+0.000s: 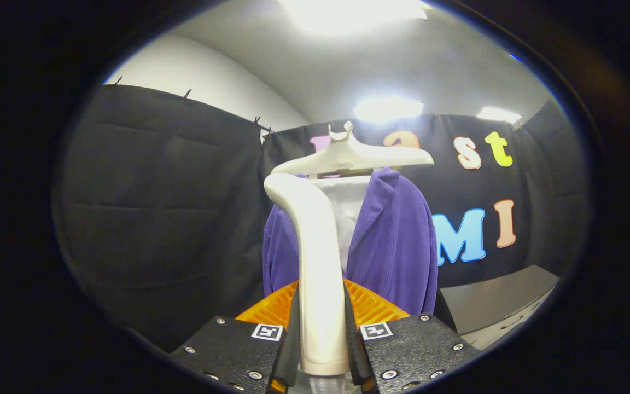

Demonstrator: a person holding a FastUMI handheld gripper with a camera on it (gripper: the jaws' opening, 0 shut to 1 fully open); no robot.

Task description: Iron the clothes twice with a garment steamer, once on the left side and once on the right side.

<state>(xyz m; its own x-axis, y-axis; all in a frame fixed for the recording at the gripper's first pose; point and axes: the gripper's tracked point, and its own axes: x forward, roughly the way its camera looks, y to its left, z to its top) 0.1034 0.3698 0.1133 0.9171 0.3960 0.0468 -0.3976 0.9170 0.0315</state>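
Note:
My gripper is shut on the white handle of the garment steamer, which rises upright from between my fingers and bends toward the clothes at its top. Just beyond it hangs a purple jacket on a white hanger, with a white inner panel down its middle. The steamer's head sits in front of the jacket's upper left part; whether it touches the cloth I cannot tell. The handle hides much of the jacket's left half.
Black cloth walls close the booth behind and to the left of the jacket. A grey table surface lies to the right, below the wall. Bright ceiling lights shine above.

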